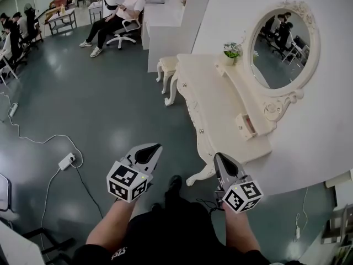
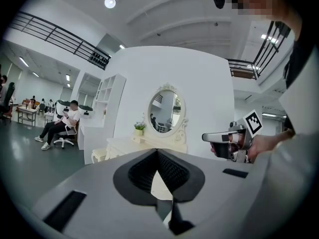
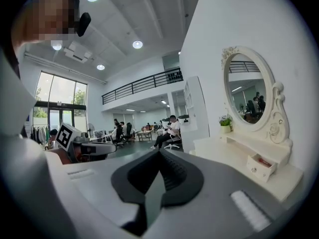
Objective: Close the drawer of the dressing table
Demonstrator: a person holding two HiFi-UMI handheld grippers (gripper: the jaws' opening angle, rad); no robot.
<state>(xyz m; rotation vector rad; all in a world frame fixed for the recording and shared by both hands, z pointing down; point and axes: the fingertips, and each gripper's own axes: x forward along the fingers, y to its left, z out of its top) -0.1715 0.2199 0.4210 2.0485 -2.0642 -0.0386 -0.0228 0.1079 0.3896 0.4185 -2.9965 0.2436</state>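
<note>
Drawer [image 1: 246,125]: small, cream, open | mirror [image 1: 281,48]: oval, scrolled frame

The desk [image 1: 220,101] and drawer [image 1: 246,125] look like painted wood, cream and smooth. The mirror [image 1: 281,46] is glossy glass; the floor [image 1: 110,109] is grey with a sheen. The left gripper [image 1: 155,148] and right gripper [image 1: 218,157] are matt grey plastic, with ribbed black pads [image 2: 172,171].

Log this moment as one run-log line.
drawer: open, untouched | left tool: shut, empty | right tool: shut, empty | table: ahead, no contact
</note>
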